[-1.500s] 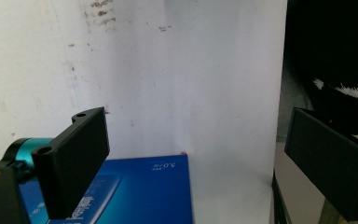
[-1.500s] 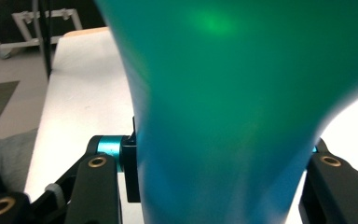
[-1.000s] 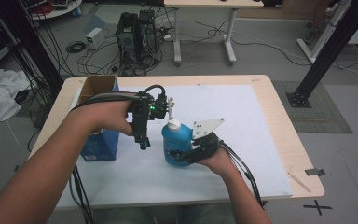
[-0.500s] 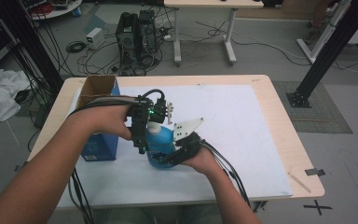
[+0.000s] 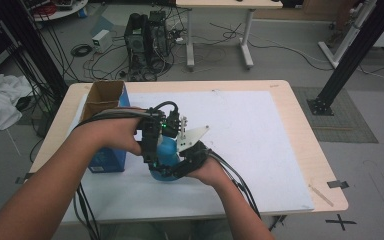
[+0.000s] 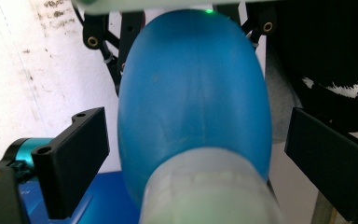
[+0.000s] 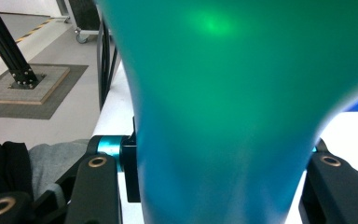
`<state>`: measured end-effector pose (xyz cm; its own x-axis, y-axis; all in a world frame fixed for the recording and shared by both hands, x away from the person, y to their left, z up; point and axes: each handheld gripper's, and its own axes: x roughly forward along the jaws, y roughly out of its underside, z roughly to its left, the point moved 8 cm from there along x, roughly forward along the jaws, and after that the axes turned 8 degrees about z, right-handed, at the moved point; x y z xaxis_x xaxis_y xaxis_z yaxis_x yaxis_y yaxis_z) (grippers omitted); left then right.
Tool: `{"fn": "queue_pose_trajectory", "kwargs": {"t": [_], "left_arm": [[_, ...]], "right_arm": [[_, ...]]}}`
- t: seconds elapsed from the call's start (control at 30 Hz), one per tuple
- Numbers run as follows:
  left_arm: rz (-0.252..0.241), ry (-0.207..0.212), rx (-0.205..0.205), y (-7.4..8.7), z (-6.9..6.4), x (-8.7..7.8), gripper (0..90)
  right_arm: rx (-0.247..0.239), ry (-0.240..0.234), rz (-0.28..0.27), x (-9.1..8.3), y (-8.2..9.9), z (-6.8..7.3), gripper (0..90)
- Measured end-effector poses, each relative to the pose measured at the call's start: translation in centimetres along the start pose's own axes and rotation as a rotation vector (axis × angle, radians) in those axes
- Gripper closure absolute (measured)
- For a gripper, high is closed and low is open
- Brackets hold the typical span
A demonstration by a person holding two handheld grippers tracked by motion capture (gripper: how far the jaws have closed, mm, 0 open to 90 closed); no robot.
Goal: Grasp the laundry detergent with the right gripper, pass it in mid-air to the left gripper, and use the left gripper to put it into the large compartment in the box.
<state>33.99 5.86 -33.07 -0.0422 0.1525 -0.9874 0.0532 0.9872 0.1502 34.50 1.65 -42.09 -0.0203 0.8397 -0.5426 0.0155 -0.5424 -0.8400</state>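
On white sheet over table, right claw gripping blue bottle; left claw open

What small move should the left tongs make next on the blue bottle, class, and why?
Probably close the left tongs on the cap end of the blue bottle. Their pads stand apart either side of it without touching, while the right tongs already grip the bottle's body.

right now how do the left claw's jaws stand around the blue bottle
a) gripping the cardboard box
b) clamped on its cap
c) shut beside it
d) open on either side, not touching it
d, in the left gripper view the left claw has a jaw on each side of the blue bottle with gaps showing.
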Motion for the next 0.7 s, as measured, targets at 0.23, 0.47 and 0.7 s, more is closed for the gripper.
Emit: {"fn": "queue_pose_trajectory", "kwargs": {"t": [0.23, 0.47, 0.7], "left_arm": [[0.011, -0.001, -0.007, -0.1, -0.1, 0.1, 6.4], [0.024, -0.001, -0.007, -0.1, -0.1, 0.4, 6.4], [0.02, -0.009, 0.007, -0.1, 0.0, 0.3, 9.2]], "right_arm": [[-0.013, -0.014, -0.006, 0.0, -0.3, 0.2, 44.7], [0.045, -0.035, 0.022, -0.1, -0.2, 0.8, 44.7], [-0.014, -0.002, -0.007, 0.0, -0.6, 0.2, 44.7]]}}
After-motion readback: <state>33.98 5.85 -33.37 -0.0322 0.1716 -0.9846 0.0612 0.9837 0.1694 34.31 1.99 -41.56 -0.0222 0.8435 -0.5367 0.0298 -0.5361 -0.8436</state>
